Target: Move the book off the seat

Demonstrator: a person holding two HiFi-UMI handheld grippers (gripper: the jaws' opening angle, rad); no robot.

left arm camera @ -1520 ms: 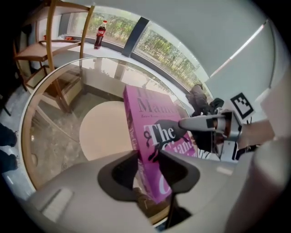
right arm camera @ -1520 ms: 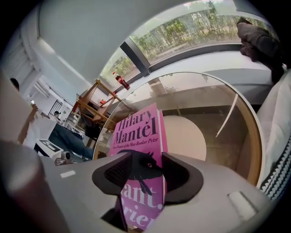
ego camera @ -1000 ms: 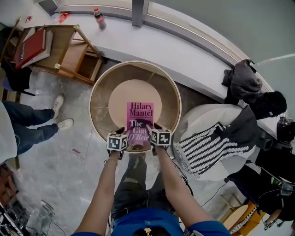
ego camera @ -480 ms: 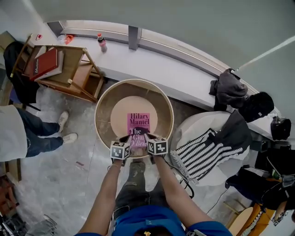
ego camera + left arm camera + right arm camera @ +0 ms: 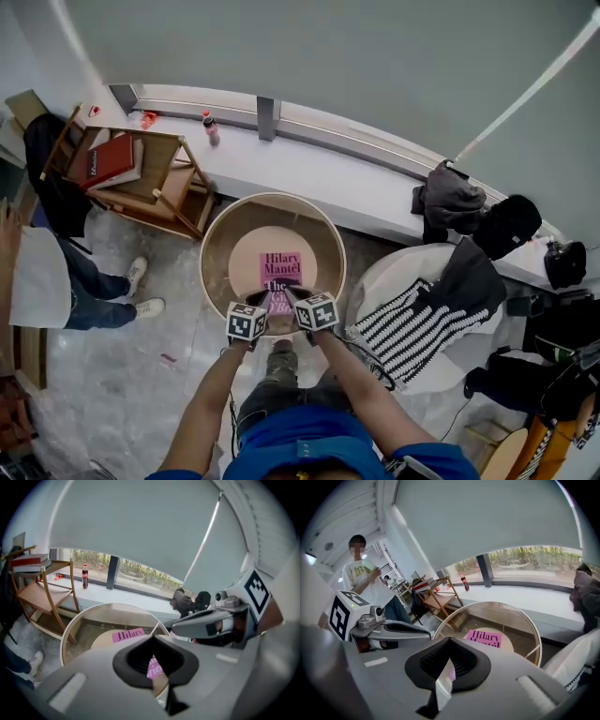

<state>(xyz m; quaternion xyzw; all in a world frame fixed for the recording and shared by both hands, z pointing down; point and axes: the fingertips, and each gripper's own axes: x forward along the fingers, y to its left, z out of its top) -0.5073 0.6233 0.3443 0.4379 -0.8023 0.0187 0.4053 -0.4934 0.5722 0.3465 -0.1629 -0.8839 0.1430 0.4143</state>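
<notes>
A pink book (image 5: 281,269) printed "Hilary Mantel" lies over the round tan cushion (image 5: 247,265) of a tub seat with a pale rim (image 5: 214,246). My left gripper (image 5: 263,298) is shut on the book's near left corner. My right gripper (image 5: 289,293) is shut on its near right corner, close beside the left. In the left gripper view the pink cover (image 5: 128,634) runs out from between the left gripper's (image 5: 153,665) pads. In the right gripper view the right gripper (image 5: 445,674) pinches the page edge, and the cover (image 5: 483,638) shows beyond. Whether the book is off the cushion I cannot tell.
A wooden shelf rack (image 5: 155,178) with a red book (image 5: 112,161) stands at the left. A bottle (image 5: 213,128) is on the white windowsill (image 5: 309,169). A white armchair with striped cloth (image 5: 412,309) is to the right, dark bags (image 5: 473,211) behind it. A person (image 5: 56,281) stands at left.
Both grippers have come closer together and shut on the book's near edge. The head view has pulled back, so the seat and book look smaller.
</notes>
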